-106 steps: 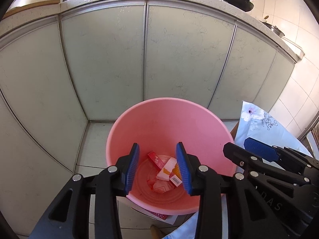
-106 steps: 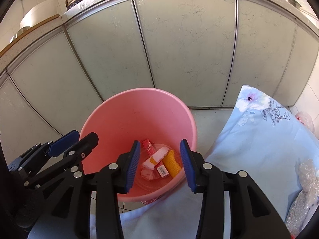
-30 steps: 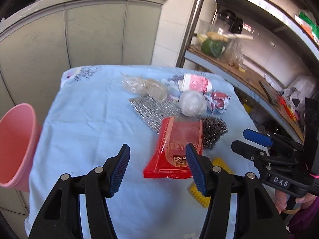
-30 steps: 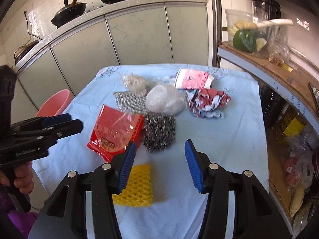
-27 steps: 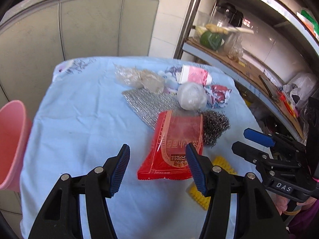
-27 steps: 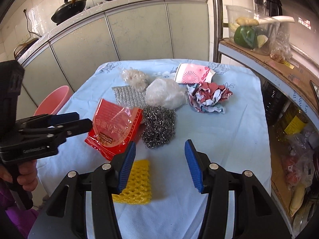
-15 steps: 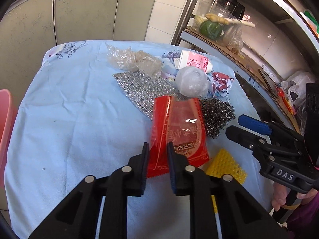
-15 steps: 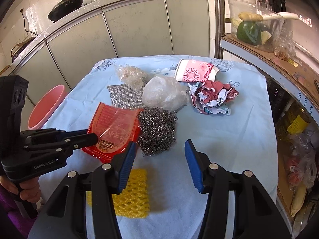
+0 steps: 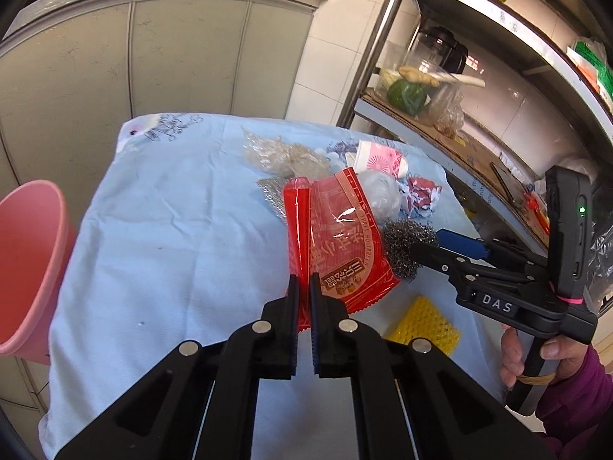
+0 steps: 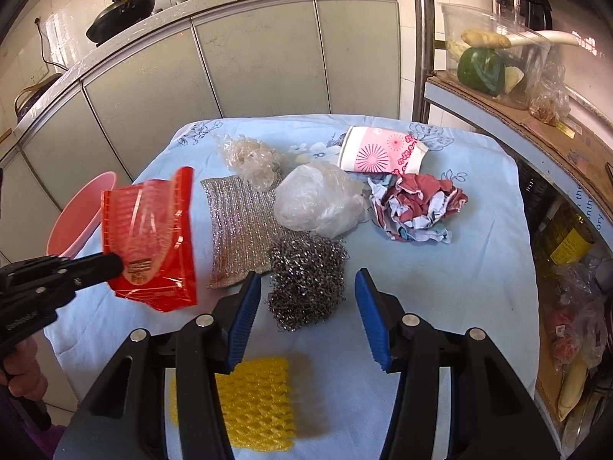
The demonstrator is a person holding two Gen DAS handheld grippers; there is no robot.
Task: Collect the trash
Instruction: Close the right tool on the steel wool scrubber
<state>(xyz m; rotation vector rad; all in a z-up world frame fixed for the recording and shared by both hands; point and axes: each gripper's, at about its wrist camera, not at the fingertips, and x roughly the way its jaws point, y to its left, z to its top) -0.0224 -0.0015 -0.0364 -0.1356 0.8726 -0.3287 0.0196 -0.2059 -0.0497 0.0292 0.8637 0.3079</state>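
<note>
Left gripper (image 9: 302, 291) clamped on red wrapper (image 9: 337, 245), lifted; right gripper (image 10: 306, 306) apart above steel wool (image 10: 306, 280); much trash left on table (image 10: 479, 268).

Crowded middle of the desk, open cloth at its edges

Taking the steel wool (image 10: 306, 281) as landmark: bare blue cloth lies on its right, out to the desk (image 10: 479, 268) edge, and a narrower bare strip lies in front of it. Behind it the clear plastic bag (image 10: 318, 199) touches it, and the silver mesh pad (image 10: 239, 226) lies just beside on its left, so no gap there. Further back stand the crumpled paper (image 10: 415, 207), the paper cup (image 10: 379, 151) and the crinkled film (image 10: 251, 161). The yellow foam net (image 10: 254, 402) lies in front-left. The red wrapper (image 10: 149, 237), held up by the left tongs (image 9: 304, 295), blocks the left side; beyond it, wide bare cloth reaches the pink bucket (image 9: 27, 260).
</note>
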